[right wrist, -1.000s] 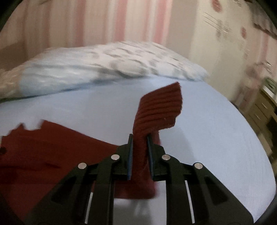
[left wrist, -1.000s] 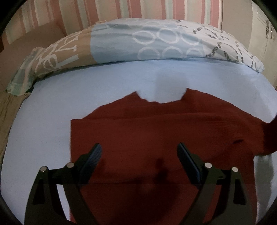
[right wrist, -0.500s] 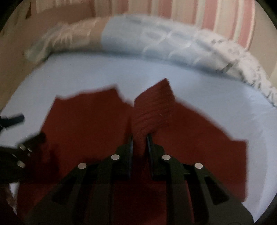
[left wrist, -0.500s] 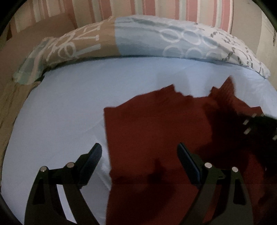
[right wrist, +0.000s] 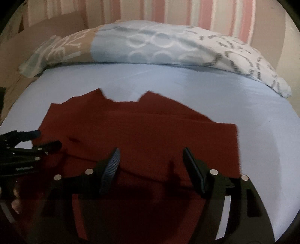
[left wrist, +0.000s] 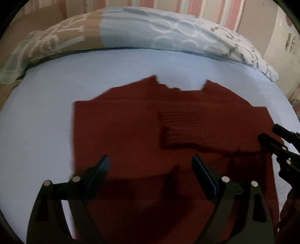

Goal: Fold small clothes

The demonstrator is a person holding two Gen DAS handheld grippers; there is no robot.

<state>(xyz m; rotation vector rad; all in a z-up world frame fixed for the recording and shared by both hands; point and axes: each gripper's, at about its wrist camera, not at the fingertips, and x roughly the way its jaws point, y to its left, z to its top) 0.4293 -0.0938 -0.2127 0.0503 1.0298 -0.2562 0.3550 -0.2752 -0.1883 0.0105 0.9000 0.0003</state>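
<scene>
Bed [left wrist: 37, 120], covered in a pale blue sheet, filling most of both views.

Pillow [left wrist: 150, 32], patterned in tan, blue and white, lying across the far end of the bed against a striped wall [left wrist: 206, 11].

Sweater [left wrist: 131, 131], dark red knit, lying flat on the sheet near the middle of the bed, neckline facing the pillow. Both side edges are running straight.

Sleeve [left wrist: 202, 129], ribbed, lying folded across the sweater's body on its right half, cuff end pointing toward the centre.

Left gripper [left wrist: 150, 169], black, hanging above the lower part of the sweater with its jaws standing wide apart; nothing is sitting between them, and the fingers [left wrist: 101, 169] are casting a shadow on the cloth below. It is also showing at the left edge of the right wrist view [right wrist: 43, 140].

Right gripper [right wrist: 151, 161], black, hanging over the sweater's right half with jaws opening; no cloth is lying between them and the pads are touching nothing. It is also showing at the right edge of the left wrist view [left wrist: 273, 135], just beside the sleeve's outer end.
</scene>
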